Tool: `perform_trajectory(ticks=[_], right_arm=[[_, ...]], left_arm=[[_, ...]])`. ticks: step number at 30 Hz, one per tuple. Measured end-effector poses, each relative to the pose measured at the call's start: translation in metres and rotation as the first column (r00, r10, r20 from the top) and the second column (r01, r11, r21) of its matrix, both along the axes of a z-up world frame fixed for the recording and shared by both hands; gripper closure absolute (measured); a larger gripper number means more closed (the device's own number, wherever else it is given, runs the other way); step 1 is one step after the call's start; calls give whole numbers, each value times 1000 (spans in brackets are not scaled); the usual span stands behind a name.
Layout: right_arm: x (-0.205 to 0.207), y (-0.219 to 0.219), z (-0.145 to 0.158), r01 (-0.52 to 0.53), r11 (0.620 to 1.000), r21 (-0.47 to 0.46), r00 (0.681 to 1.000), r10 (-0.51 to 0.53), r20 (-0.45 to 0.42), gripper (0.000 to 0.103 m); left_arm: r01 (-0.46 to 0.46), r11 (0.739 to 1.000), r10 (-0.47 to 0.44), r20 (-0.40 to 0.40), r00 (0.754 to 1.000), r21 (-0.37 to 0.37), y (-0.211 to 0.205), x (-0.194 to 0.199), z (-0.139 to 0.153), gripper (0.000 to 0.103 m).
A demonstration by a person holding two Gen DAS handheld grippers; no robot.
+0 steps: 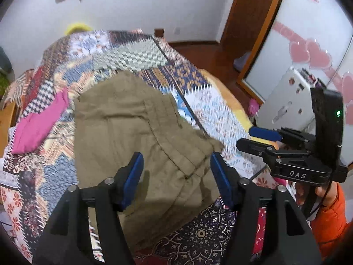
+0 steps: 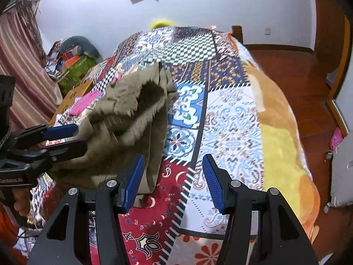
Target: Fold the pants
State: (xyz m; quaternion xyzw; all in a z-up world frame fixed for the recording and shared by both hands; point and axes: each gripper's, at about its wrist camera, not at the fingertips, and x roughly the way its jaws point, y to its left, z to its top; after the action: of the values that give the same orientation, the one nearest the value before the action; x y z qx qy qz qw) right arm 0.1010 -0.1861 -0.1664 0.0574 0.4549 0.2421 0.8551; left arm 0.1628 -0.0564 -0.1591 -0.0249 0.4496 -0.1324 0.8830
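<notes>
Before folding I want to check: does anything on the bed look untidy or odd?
The olive-brown fabric pants sit bunched on the patchwork quilt, with one opening gaping upward instead of lying flat.

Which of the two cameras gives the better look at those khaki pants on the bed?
The left wrist view: the pants lie spread across its middle. The right wrist view shows them bunched at the left, partly behind the left gripper.

White letters "DAS" stand on the right tool (image 1: 257, 137).
</notes>
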Motion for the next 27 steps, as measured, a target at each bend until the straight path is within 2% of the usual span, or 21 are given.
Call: perform_trajectory(ticks=[2,5,10,15,20,25,27], right_arm=[[0,0,5,1,1000,3,1000,-1,17,52],[3,5,15,-11,1000,9,999,10,44,52],[6,28,31,-65,998,25,994,63,95,52],[7,63,38,-134,991,26,984,130,125,52],[10,85,18,-168,986,-16,981,169,99,52],[9,85,-17,-169,985,-44,986,169,2,52],[7,79,-25,-158,987,-16,987,157,-22,52]], left_arm=[[-28,999,29,37,999,-15,12,-3,8,25],[-94,995,93,58,994,18,34,-2,7,25],[-153,986,154,-7,988,59,64,0,-17,25],[-134,989,138,-83,987,58,64,-5,-46,25],[-118,988,125,-59,990,99,56,-15,-54,25],[-131,989,134,-43,990,69,65,-17,-46,25],[-146,988,148,-32,988,59,73,-16,-42,25]])
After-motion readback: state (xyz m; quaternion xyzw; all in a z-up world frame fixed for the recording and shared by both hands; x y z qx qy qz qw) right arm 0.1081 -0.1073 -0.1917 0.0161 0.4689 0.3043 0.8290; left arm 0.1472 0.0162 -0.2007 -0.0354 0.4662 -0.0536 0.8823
